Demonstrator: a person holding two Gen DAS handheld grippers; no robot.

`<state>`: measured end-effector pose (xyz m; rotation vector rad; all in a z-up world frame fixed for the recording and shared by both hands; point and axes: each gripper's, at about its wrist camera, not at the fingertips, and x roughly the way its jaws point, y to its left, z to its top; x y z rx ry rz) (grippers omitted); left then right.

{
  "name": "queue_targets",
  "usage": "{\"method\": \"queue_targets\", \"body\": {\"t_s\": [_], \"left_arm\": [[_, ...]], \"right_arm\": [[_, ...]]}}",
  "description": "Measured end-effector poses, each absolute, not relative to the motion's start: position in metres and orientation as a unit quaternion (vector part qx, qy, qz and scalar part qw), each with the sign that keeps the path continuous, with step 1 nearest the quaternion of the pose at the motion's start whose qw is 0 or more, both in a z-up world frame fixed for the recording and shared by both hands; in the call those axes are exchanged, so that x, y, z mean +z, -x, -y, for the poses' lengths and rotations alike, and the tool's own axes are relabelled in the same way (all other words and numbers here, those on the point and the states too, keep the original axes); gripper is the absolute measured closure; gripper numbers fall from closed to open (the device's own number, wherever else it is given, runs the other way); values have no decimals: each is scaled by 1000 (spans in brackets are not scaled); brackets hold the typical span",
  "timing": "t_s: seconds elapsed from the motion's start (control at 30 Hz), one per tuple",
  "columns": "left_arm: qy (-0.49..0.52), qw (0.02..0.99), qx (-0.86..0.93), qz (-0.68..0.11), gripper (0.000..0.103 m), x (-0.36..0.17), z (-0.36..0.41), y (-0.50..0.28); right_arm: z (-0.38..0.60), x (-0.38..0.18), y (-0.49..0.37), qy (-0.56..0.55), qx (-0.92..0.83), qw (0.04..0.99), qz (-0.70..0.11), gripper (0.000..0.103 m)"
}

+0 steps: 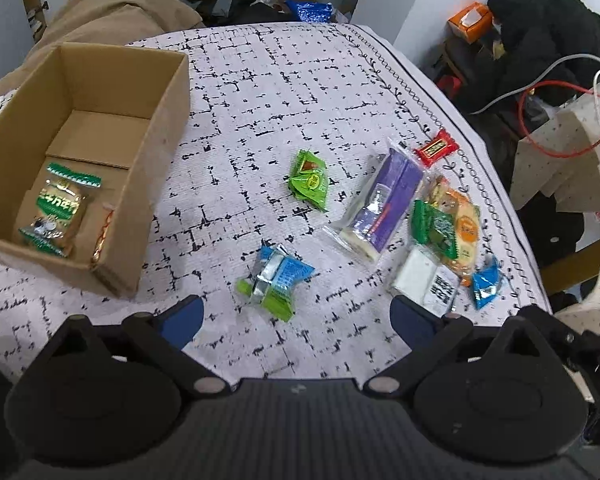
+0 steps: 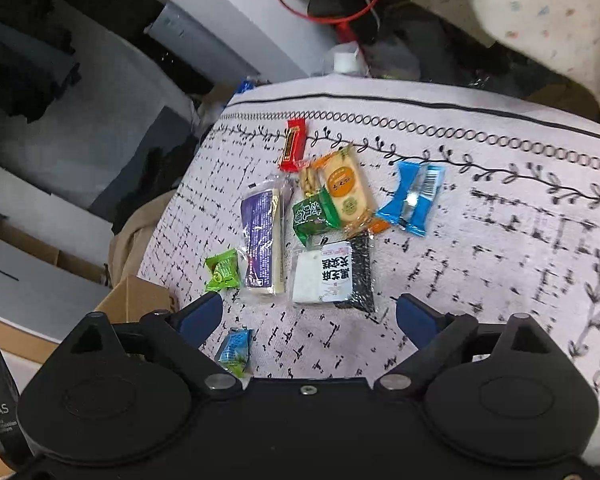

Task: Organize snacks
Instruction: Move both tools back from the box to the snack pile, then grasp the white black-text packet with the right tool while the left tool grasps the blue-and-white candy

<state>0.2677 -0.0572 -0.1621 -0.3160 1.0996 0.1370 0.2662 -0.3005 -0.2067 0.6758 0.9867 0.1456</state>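
One green snack pack (image 1: 58, 210) already down in the cardboard box (image 1: 156, 128), at the near end, so likely the place for all the snacks. Eight or so more spread on the patterned cloth (image 1: 260, 92), probably dumped there for sorting. Closest to the left gripper (image 1: 296, 316): a blue and green candy (image 1: 274, 280), just past the fingertips, not touching. Further out, a green triangle pack (image 1: 309, 180), apart from the rest. Then a purple bar (image 2: 260, 240), a white and black pack (image 2: 332, 276), a dark green pack (image 2: 312, 214) lying partly on an orange cracker pack (image 2: 346, 188), a red candy (image 2: 293, 145) near the cloth edge, and a blue wrapper (image 2: 414, 198) off to one side. Both tools spread wide and holding nothing. Right gripper (image 2: 308, 316) hanging over the cloth just short of the white and black pack, touching no snack. Good next pick, at a guess: the blue and green candy for the left one.
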Motion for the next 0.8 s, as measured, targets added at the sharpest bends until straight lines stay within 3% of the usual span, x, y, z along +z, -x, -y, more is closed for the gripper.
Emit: {"method": "queue_targets", "body": {"t_s": [0.33, 0.4, 0.8], "left_arm": [[128, 828, 69, -542, 23, -199, 56, -292], [130, 824, 70, -547, 32, -207, 56, -296], [130, 807, 82, -570, 64, -237, 55, -312]], "right_arm": [[280, -232, -303, -287, 80, 815, -498, 14], [276, -238, -308, -279, 81, 814, -503, 14], [247, -257, -331, -201, 80, 826, -520, 14]]}}
